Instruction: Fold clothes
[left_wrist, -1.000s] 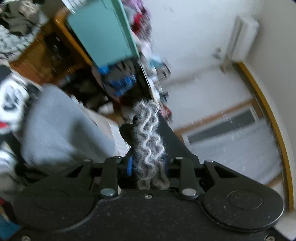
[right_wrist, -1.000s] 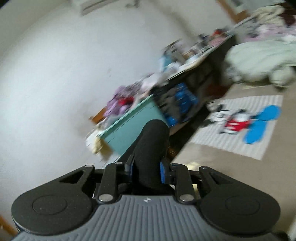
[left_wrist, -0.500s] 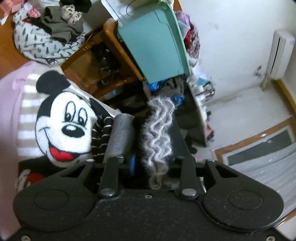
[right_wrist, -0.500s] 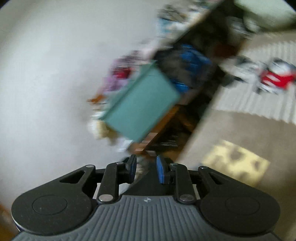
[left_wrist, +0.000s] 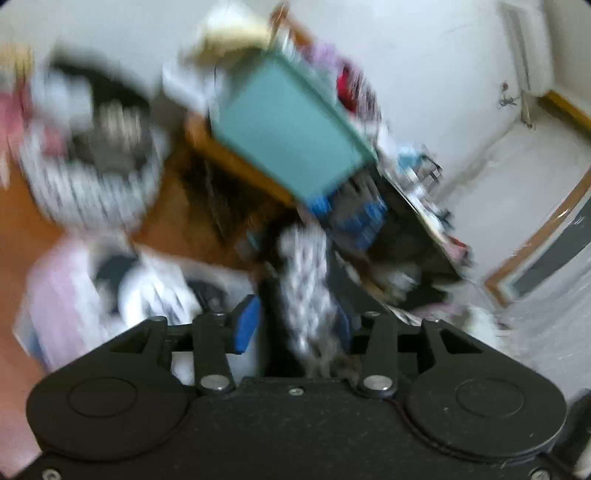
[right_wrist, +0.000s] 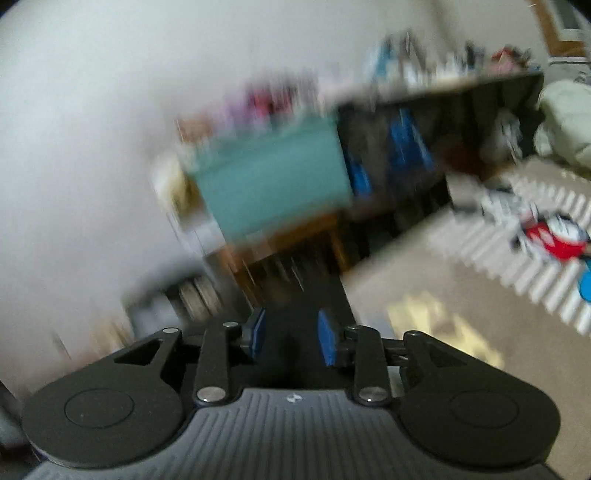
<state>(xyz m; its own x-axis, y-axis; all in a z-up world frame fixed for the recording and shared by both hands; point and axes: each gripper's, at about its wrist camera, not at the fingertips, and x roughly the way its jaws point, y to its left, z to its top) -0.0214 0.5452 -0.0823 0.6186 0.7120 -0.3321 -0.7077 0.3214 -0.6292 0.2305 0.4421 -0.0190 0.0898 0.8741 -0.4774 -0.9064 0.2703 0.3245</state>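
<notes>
Both views are motion-blurred. In the left wrist view my left gripper (left_wrist: 295, 325) has its blue pads spread apart, and a fuzzy grey-and-white knit edge (left_wrist: 306, 280) still lies against the right pad. Dark garment cloth (left_wrist: 354, 291) hangs beside it. A striped Mickey Mouse garment (left_wrist: 140, 280) lies below on the left. In the right wrist view my right gripper (right_wrist: 291, 336) has black cloth (right_wrist: 295, 325) between its blue pads; the pads stand somewhat apart. A striped Mickey garment (right_wrist: 546, 236) lies on the beige surface at right.
A teal box (left_wrist: 288, 136) sits on a wooden shelf unit (left_wrist: 229, 158); it also shows in the right wrist view (right_wrist: 273, 184). A patterned basket of clothes (left_wrist: 92, 173) stands at left. A dark cluttered desk (right_wrist: 461, 107) runs along the white wall.
My left gripper's pads have spread apart and the grey fold between them has dropped out. Both cameras swing fast; the right gripper's pads have widened slightly around the black cloth.
</notes>
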